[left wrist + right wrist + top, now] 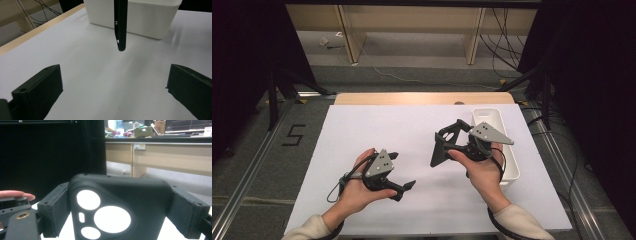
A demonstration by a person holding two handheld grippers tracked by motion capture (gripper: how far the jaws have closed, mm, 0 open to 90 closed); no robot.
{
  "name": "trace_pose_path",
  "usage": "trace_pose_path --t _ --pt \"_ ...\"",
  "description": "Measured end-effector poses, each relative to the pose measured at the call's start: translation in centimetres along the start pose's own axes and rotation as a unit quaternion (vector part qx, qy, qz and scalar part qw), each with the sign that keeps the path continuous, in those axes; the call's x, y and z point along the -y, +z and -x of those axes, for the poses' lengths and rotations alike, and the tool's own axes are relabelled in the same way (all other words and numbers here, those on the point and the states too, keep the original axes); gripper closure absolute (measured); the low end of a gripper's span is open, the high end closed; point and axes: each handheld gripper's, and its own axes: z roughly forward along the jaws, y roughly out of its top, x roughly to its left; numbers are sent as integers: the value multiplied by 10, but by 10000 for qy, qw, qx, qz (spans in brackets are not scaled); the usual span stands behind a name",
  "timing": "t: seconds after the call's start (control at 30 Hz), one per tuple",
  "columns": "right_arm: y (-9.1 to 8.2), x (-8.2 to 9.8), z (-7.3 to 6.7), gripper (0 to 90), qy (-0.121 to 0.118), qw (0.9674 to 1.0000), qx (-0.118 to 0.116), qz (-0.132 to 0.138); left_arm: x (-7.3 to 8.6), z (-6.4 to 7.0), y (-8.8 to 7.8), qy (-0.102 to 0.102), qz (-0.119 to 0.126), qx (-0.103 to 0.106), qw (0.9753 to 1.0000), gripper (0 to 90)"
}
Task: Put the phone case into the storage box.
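My right gripper (444, 144) is raised over the middle right of the table, shut on a black phone case (435, 150) held by its two side edges. In the right gripper view the phone case (140, 200) stands upright between the jaws, its camera cutouts showing white. My left gripper (401, 171) rests low at the front left, open, with nothing between its fingers. In the left gripper view its own jaws stand wide apart over bare table around the left gripper's middle (115, 92), and the phone case (120, 25) hangs edge-on farther ahead.
A white bin (488, 114) stands at the table's right side, just behind the right hand; it is the white bin (147, 22) behind the case. The white table cover (372, 130) ends at a wooden strip (422, 98) at the back. Dark curtains flank both sides.
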Motion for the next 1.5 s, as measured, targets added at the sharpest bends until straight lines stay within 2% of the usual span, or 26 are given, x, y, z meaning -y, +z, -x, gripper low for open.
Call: trace_pose_path --t 0.5,1.5 --pt "-5 -6 8 150 68 9999 97 41 11 -9 -14 -58 23 -137 9999 0" --pt "-9 -12 18 150 157 9996 202 115 20 -16 -24 -103 -44 -197 9997 0"
